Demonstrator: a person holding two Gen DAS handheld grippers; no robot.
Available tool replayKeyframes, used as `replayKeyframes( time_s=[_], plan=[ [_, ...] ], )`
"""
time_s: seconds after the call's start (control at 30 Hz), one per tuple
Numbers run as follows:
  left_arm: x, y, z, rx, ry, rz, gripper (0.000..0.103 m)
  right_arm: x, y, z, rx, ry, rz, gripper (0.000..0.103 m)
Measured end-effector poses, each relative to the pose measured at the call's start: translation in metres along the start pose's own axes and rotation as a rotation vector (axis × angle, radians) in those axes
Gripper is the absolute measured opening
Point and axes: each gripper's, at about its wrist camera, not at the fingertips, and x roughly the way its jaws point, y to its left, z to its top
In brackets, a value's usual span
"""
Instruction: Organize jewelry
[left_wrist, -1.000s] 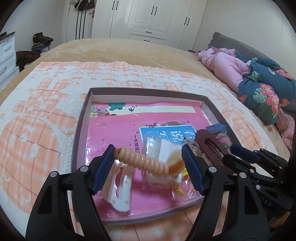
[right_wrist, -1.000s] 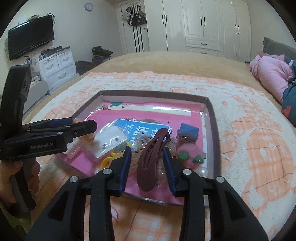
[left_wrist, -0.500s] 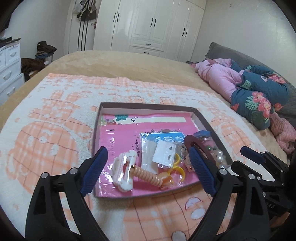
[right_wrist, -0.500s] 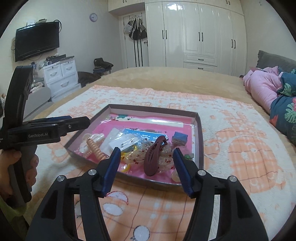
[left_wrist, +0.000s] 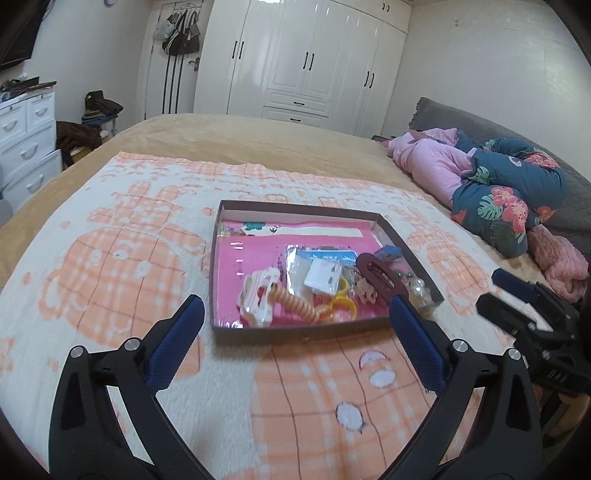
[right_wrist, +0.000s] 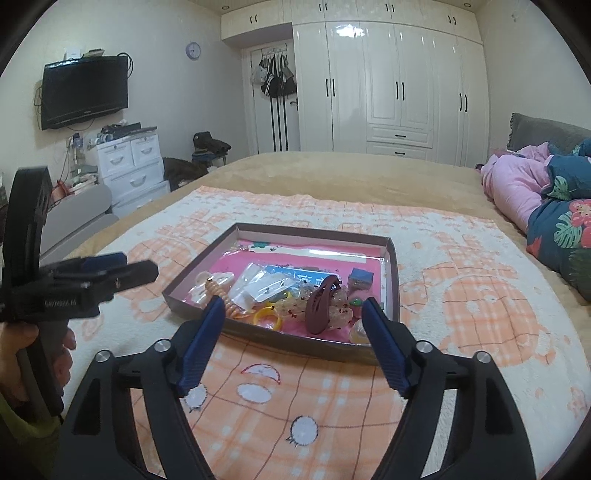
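Observation:
A shallow brown box (left_wrist: 218, 266) with a pink lining lies on the bed, also seen in the right wrist view (right_wrist: 393, 273). In it lie an orange spiral hair tie (left_wrist: 295, 304) (right_wrist: 225, 295), a white hair claw (left_wrist: 258, 295), a maroon hair clip (left_wrist: 380, 273) (right_wrist: 321, 304), yellow rings (left_wrist: 343, 306) and small packets. My left gripper (left_wrist: 295, 301) hangs short of the box's near rim; its jaws are opening, with nothing between them. My right gripper (right_wrist: 293, 302) is likewise drawn back, its jaws opening and empty.
An orange-and-white blanket (left_wrist: 110, 277) covers the bed around the box. Pink and floral bedding (left_wrist: 498, 192) is piled at the right. White drawers (right_wrist: 129, 162) and a wall television (right_wrist: 85, 92) stand to the left, with wardrobes behind.
The left gripper let go of the orange hair tie and the right let go of the maroon clip; both now lie in the box. Both grippers pulled back, rose and spread wider.

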Motion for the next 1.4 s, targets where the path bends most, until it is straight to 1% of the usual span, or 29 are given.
replayKeyframes(
  time_s=[0.07,0.3,0.47,0.57,0.7,0.9,1.03,1.1,1.27,1.4],
  plan=[
    [-0.006,0.002,-0.006,-0.006,-0.003,-0.002,0.092,-0.008,0.001,0.0,0.004,-0.015,-0.005,0.082],
    [-0.027,-0.001,-0.025,0.02,-0.023,-0.003,0.092,-0.029,0.005,-0.007,0.011,-0.036,-0.017,0.088],
    [-0.041,-0.003,-0.034,0.026,-0.043,0.0,0.092,-0.04,0.008,-0.019,0.019,-0.041,-0.027,0.094],
    [-0.049,-0.005,-0.04,0.035,-0.068,0.003,0.092,-0.044,0.01,-0.026,0.016,-0.04,-0.042,0.095],
    [-0.056,-0.006,-0.047,0.027,-0.071,-0.01,0.092,-0.05,0.009,-0.035,0.019,-0.036,-0.056,0.096],
    [-0.064,-0.014,-0.061,0.04,-0.089,0.007,0.092,-0.057,0.009,-0.05,0.035,-0.037,-0.063,0.097],
    [-0.066,-0.021,-0.073,0.064,-0.095,0.043,0.092,-0.064,0.012,-0.057,0.035,-0.066,-0.067,0.097],
    [-0.066,-0.024,-0.08,0.072,-0.092,0.045,0.092,-0.067,0.012,-0.06,0.033,-0.077,-0.07,0.097],
    [-0.064,-0.028,-0.089,0.087,-0.082,0.077,0.092,-0.071,0.014,-0.068,0.043,-0.086,-0.067,0.097],
    [-0.065,-0.033,-0.095,0.106,-0.1,0.072,0.092,-0.076,0.018,-0.077,0.023,-0.124,-0.088,0.097]
  ],
)
